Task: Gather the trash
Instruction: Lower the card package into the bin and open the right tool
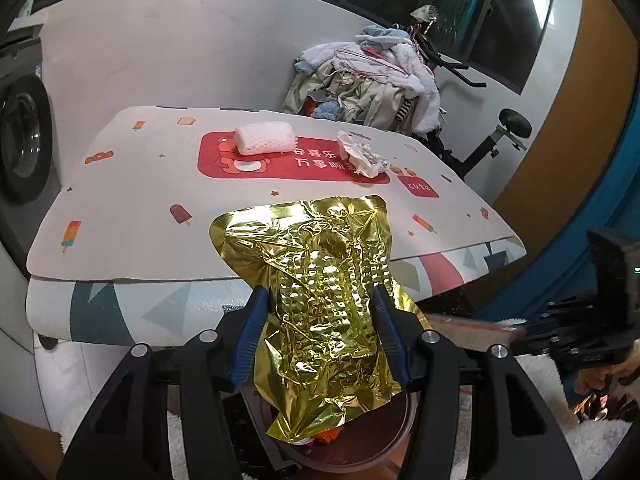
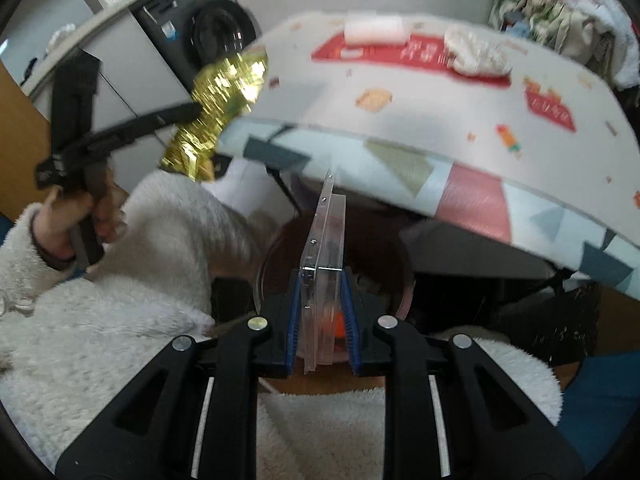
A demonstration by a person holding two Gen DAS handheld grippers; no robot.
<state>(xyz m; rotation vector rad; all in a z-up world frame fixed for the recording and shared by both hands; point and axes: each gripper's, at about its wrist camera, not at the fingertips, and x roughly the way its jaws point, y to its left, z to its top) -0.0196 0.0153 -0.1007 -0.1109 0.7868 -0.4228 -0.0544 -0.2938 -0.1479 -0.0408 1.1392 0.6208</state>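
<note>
In the left wrist view, the left tongs (image 1: pixel 318 332) pinched a crumpled gold foil bag (image 1: pixel 320 280) at the lower middle of the frame, the blue pads (image 1: pixel 250 340) pressing on it from both sides, its top fanning out toward the centre and its lower end hanging over a round brown bin (image 1: pixel 360 452) at the bottom edge, where a bit of red and orange trash showed inside. Behind the bag, across the middle of the frame, lay the surface (image 1: pixel 120 184), covered with a white mat printed with ice lollies and a red panel. On that panel sat a white foam net roll (image 1: pixel 264 138) at the upper centre and, just right of it but apart, a crumpled silvery wrapper (image 1: pixel 362 156). A heap of clothes (image 1: pixel 372 76) stood in the upper right behind the surface, and a washing machine (image 1: pixel 22 136) showed at the left edge. In the right wrist view, the right tongs (image 2: pixel 322 320) pinched a clear plastic case (image 2: pixel 324 264) on its edge at the lower centre, the case rising upright toward the middle of the frame, over the bin's mouth (image 2: pixel 404 304). At the left of that frame a hand (image 2: pixel 76 212) in a fluffy white sleeve (image 2: pixel 120 320) held the left tongs' handle, with the gold bag at the upper left beside the edge of the surface.
</note>
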